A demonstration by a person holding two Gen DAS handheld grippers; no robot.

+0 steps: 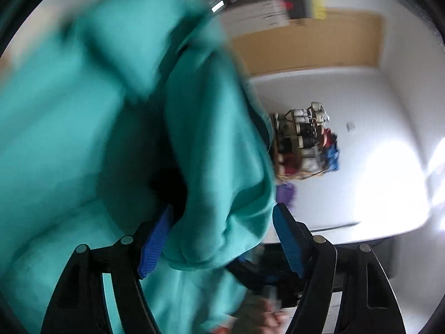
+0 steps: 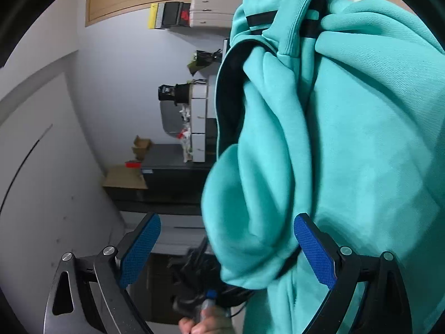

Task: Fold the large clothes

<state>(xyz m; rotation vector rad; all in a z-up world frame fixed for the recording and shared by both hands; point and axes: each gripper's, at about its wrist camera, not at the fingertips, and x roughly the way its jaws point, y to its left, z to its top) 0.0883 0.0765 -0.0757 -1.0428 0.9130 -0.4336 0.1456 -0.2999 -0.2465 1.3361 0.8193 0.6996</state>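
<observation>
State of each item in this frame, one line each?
Teal sweatshirt: bunched, hanging unfolded, ribbed cuff at the top.
Left gripper: open, a fold of fabric between its fingers, not pinched.
Right gripper: open, fabric bulging between its fingers.

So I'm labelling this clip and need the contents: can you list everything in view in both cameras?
hoodie: one, teal with black trim, bunched, hanging in front of both cameras, a fold between each tool's pads
rack: one, blurred, cluttered, against the white wall, left view
purple item: one, beside the rack, too blurred to identify
drawers: white units on a dark cabinet, right view
boxes: cardboard, brown, beside the dark cabinet
left tool: black with blue pads, open around a fold
right tool: black with blue pads, open, one pad against the cloth
hand: one, at the bottom edge of the right view
</observation>
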